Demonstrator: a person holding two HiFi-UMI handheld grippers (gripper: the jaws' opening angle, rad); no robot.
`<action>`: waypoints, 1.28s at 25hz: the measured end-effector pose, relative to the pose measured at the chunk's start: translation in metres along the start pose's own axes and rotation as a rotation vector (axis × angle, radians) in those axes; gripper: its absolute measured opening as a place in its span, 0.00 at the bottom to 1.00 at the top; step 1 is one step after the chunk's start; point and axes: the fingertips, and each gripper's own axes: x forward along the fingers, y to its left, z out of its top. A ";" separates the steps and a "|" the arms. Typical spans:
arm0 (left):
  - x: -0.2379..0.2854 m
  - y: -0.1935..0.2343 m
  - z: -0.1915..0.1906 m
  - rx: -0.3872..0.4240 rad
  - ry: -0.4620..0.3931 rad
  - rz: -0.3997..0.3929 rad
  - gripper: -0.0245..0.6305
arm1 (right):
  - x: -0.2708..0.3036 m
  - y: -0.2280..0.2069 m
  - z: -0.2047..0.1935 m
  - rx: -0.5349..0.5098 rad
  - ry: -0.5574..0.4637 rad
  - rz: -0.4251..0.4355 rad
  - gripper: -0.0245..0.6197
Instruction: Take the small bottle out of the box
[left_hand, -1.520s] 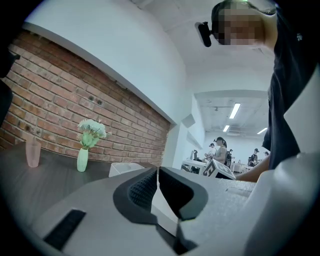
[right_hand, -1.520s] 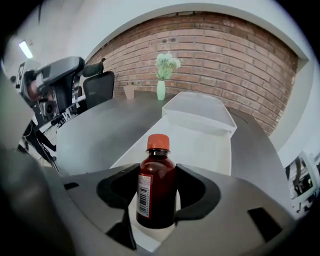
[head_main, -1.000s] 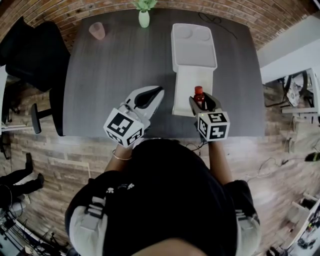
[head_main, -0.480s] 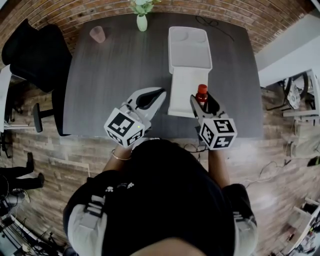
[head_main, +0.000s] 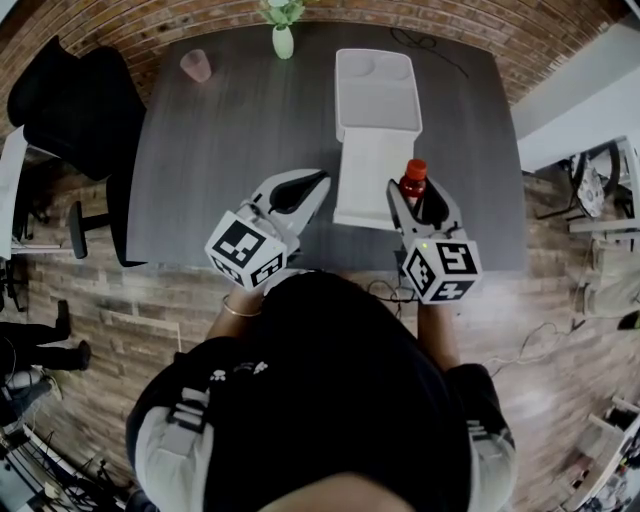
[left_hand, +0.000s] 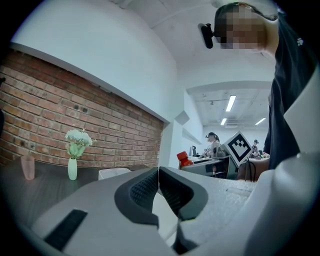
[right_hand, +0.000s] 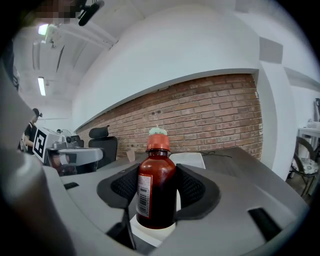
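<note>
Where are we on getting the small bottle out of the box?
Done: the right gripper is shut on the small bottle, which is upright and, in the head view, just right of the open white box, apparently clear of it. In hand: holding it above the table. Left: set it down and release. The left gripper is shut, empty.

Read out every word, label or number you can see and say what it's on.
On the small bottle: a white label with a barcode, print too small to read.
On the left gripper and right gripper: cubes with black-and-white square markers, no letters or digits.
No other text is readable.
</note>
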 end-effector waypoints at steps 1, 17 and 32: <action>0.001 -0.001 0.000 0.000 0.001 0.001 0.04 | 0.000 -0.001 0.000 0.000 -0.002 0.001 0.38; 0.004 0.001 -0.001 0.003 0.005 0.020 0.04 | 0.005 -0.004 -0.001 0.014 -0.001 0.029 0.38; 0.003 0.007 0.000 0.006 0.007 0.037 0.04 | 0.012 -0.002 0.000 -0.002 0.013 0.051 0.38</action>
